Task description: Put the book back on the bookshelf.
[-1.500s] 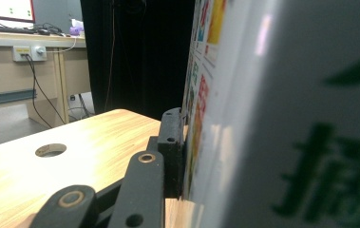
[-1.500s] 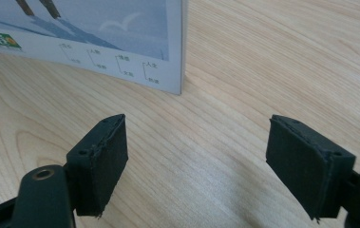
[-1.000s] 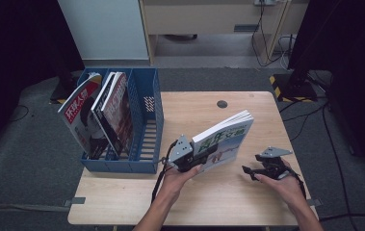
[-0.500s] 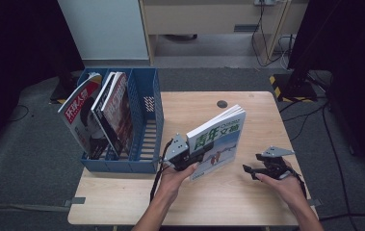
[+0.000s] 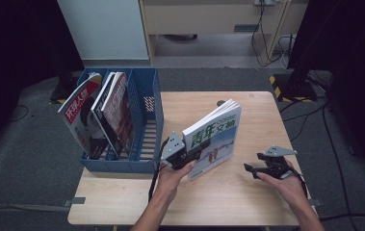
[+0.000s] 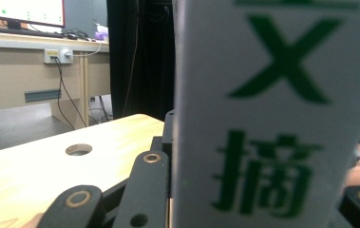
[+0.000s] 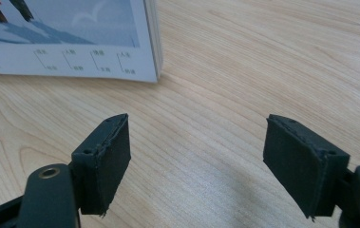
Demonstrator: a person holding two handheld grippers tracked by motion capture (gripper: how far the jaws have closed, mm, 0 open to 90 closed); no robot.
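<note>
Here, left hand-held gripper (image 5: 189, 155) clamped on the lower left corner of a magazine (image 5: 214, 138), white cover with green characters. Magazine tilted up on its lower edge, that edge resting on the table (image 5: 247, 202), top leaning away toward the far side. Seen close in the left gripper view, cover (image 6: 272, 114) standing right between the black jaws, blurred green print facing the camera. Right hand-held gripper (image 5: 252, 169) lying low on the table, to the right of the magazine and apart from it, jaws spread wide with bare wood between the pads (image 7: 104, 156). Near corner of the magazine (image 7: 120, 52) just beyond those pads, not touching. Blue file rack (image 5: 144, 120) just left of the table, more magazines (image 5: 98, 115) leaning in its compartments.
</note>
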